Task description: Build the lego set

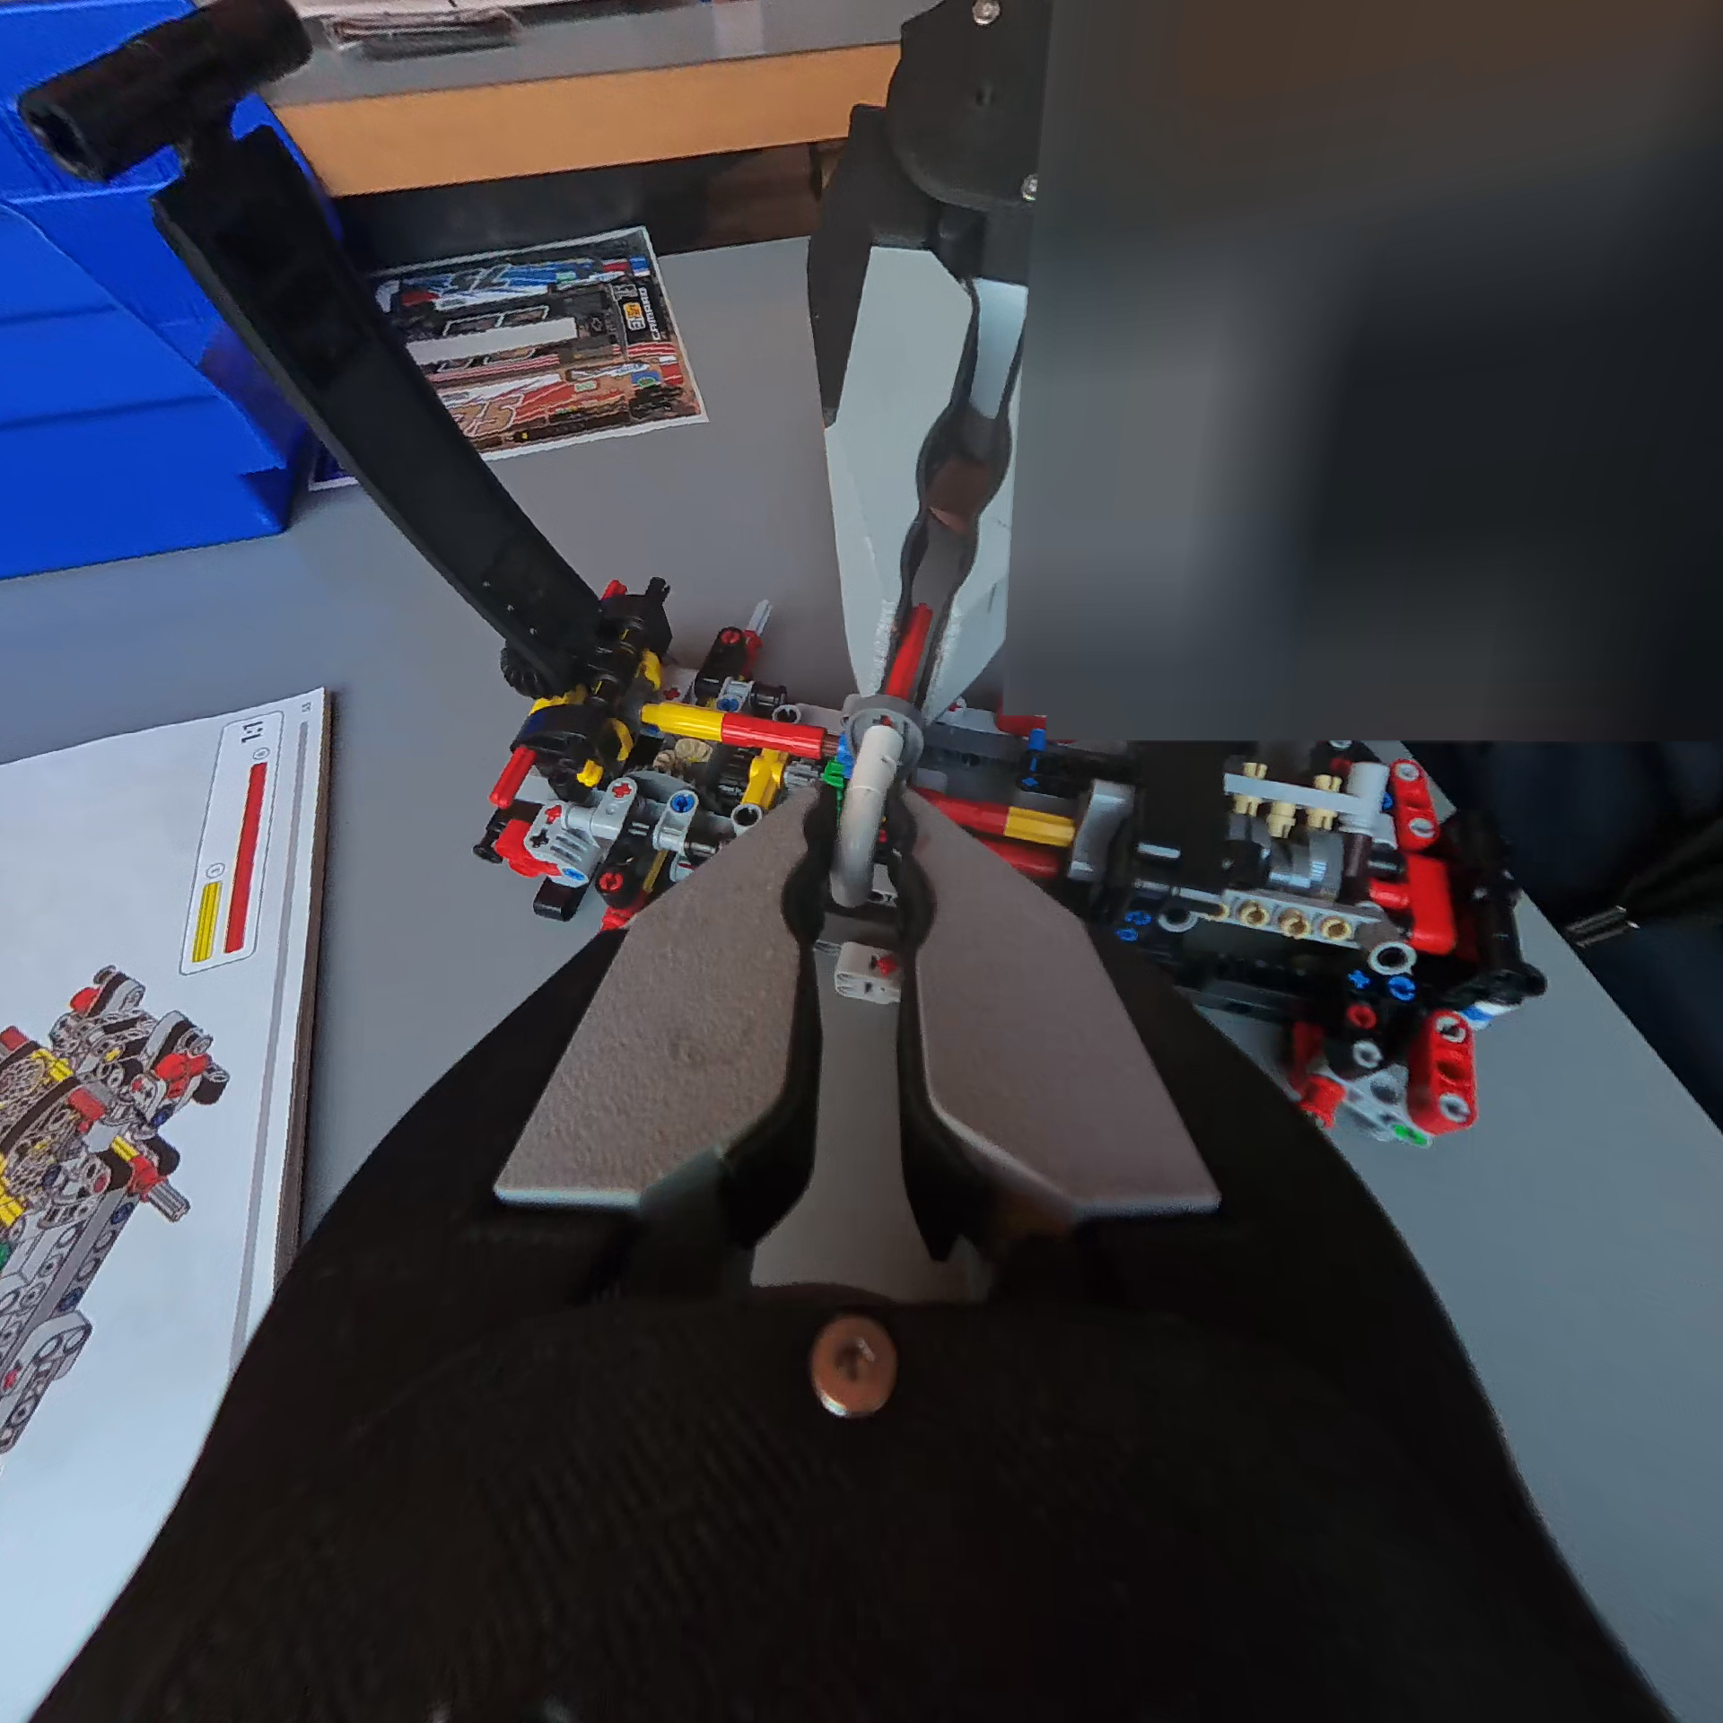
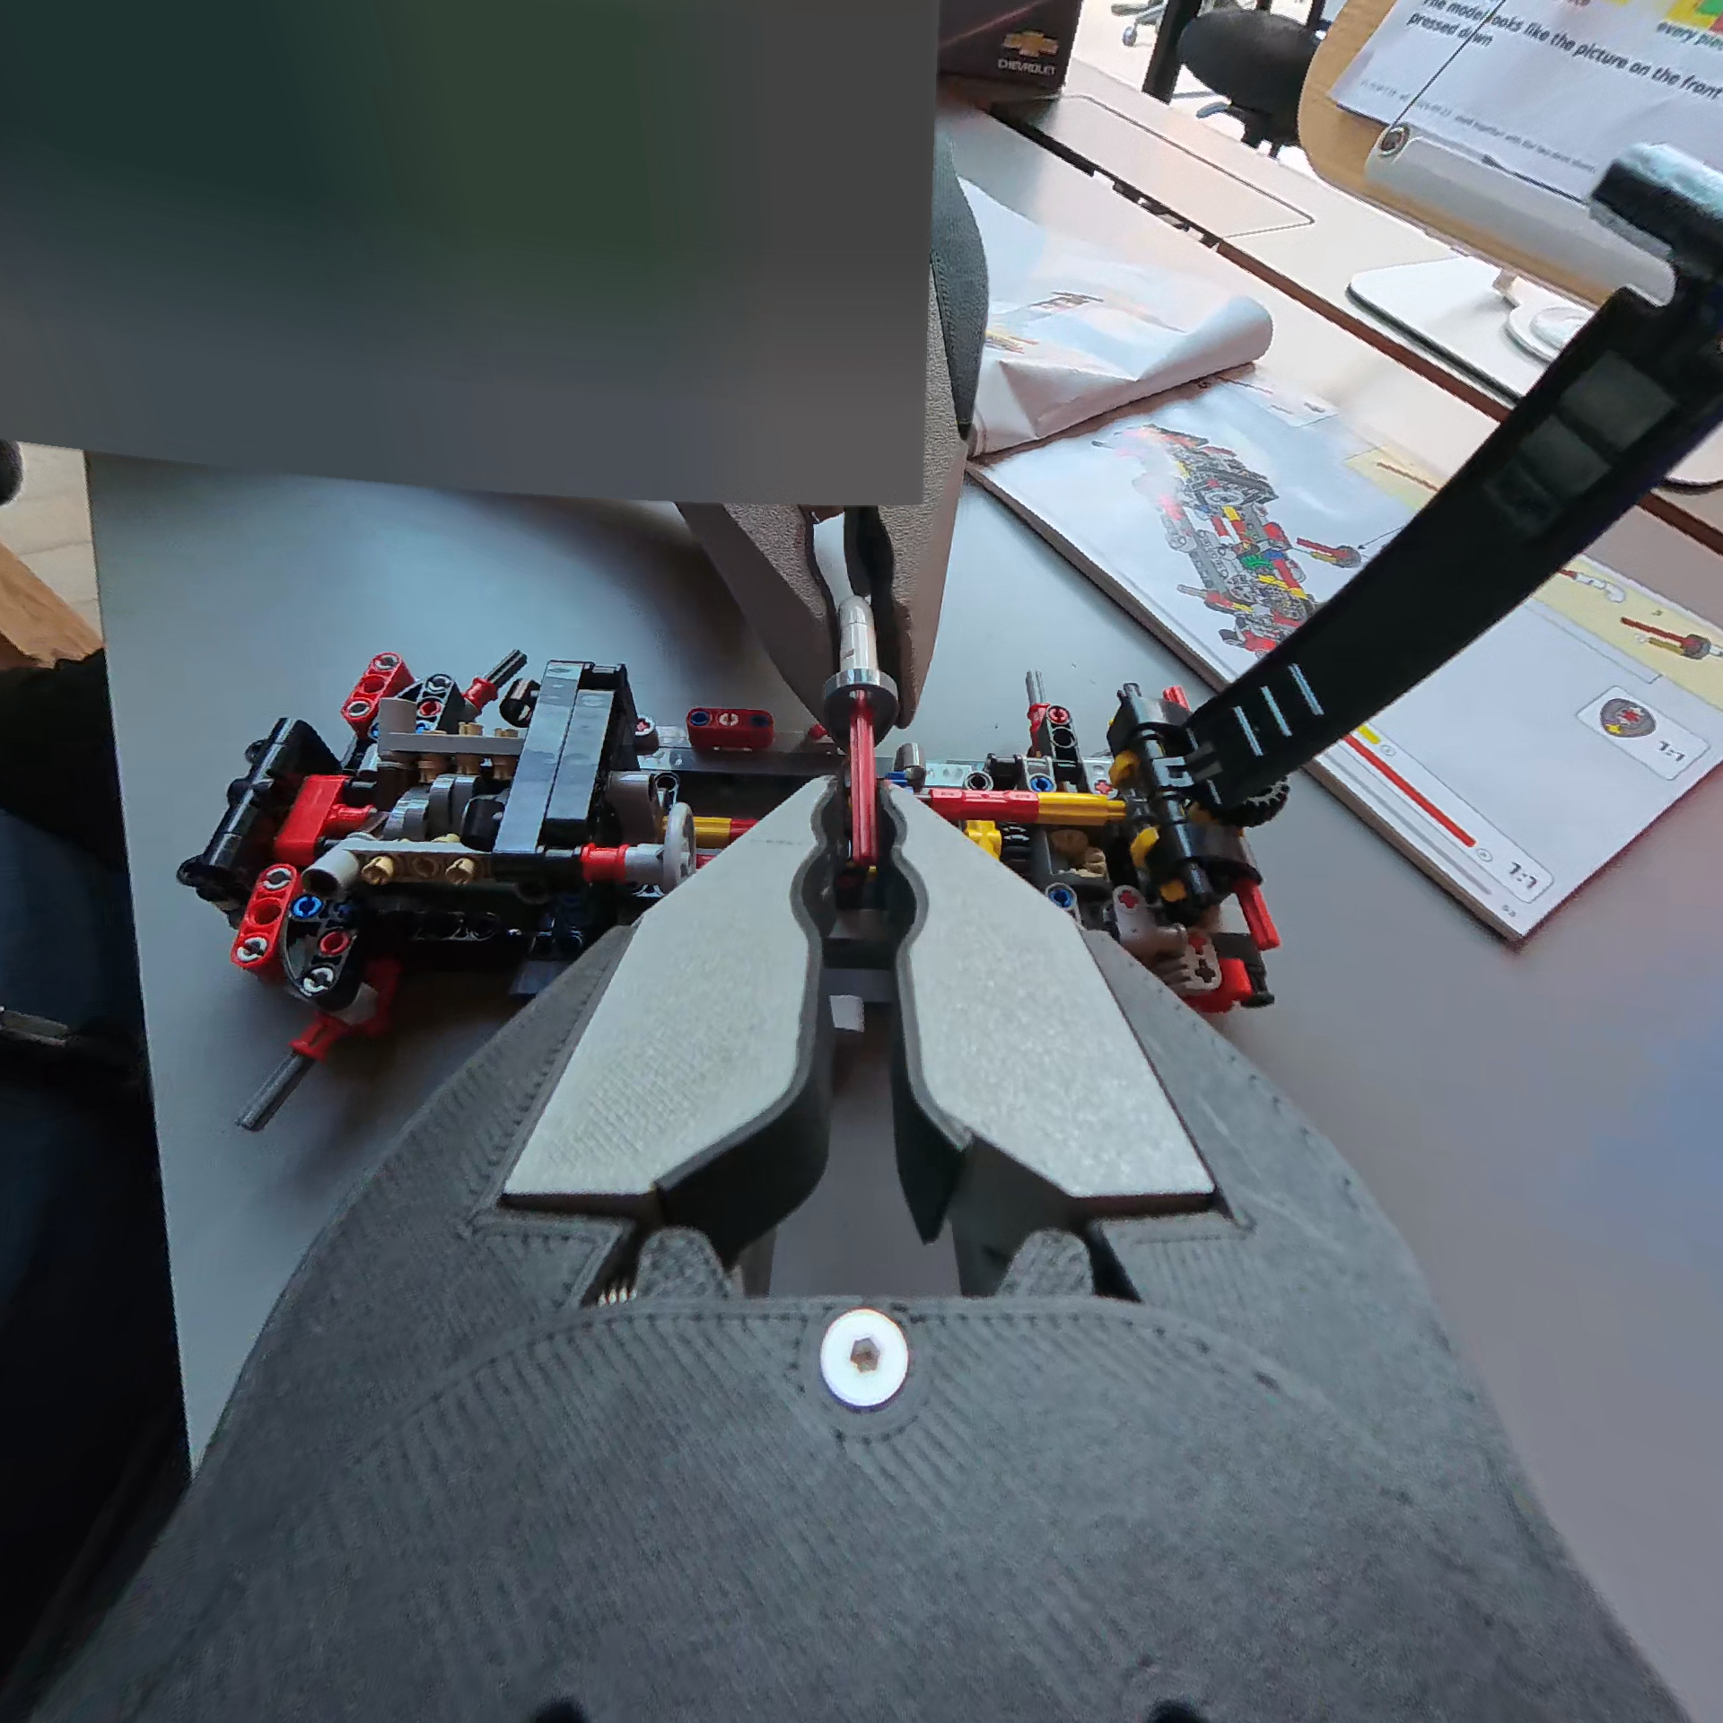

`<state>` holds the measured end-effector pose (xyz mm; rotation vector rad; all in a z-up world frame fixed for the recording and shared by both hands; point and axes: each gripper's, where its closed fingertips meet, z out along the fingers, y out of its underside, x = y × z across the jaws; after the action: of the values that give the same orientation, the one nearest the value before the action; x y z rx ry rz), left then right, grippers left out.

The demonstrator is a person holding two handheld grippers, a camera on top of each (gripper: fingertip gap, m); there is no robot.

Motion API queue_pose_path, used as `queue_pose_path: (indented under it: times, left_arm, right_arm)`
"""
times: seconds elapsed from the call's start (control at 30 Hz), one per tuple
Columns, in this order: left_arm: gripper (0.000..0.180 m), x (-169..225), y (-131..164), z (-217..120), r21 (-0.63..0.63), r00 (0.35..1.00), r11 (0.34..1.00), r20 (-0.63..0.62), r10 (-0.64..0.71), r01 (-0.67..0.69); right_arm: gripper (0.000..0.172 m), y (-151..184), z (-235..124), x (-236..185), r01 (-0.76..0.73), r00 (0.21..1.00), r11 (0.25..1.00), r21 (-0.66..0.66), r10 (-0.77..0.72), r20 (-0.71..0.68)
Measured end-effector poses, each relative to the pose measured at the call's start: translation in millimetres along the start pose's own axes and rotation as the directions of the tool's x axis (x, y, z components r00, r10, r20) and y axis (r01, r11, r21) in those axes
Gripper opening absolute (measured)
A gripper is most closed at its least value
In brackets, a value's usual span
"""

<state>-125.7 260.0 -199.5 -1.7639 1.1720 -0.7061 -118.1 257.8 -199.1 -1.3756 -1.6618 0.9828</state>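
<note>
Left gripper [image 1: 862,820] closed on curved grey tube [image 1: 862,811], pads pressing both sides. Right gripper [image 2: 862,820] closed narrow on thin red axle [image 2: 862,792]. Axle end inside grey disc [image 2: 860,697] at tube end; both parts just above middle of brick chassis [image 2: 559,811]. Black strap [image 2: 1454,597] touching chassis end with yellow parts. Manual [image 1: 140,1026] beside that end, sticker sheet [image 1: 550,345] behind chassis, blue bin [image 1: 103,373] near sheet, on grey table [image 1: 233,634].
</note>
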Motion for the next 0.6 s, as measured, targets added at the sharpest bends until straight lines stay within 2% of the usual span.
queue_pose_path:
  times: [0.1,0.6]
  left_arm:
    - [0.007,0.0,-0.7,0.2,0.006,0.998,0.999,-0.03,-0.052,0.052]
    - [0.004,1.9,-1.2,2.2,0.001,0.997,0.999,-0.062,-0.036,0.036]
  right_arm:
    - [0.003,0.3,0.1,0.6,-0.002,1.0,1.0,-0.002,0.002,-0.003]
    - [0.003,2.0,0.3,3.6,-0.056,0.998,0.998,-0.012,0.057,0.036]
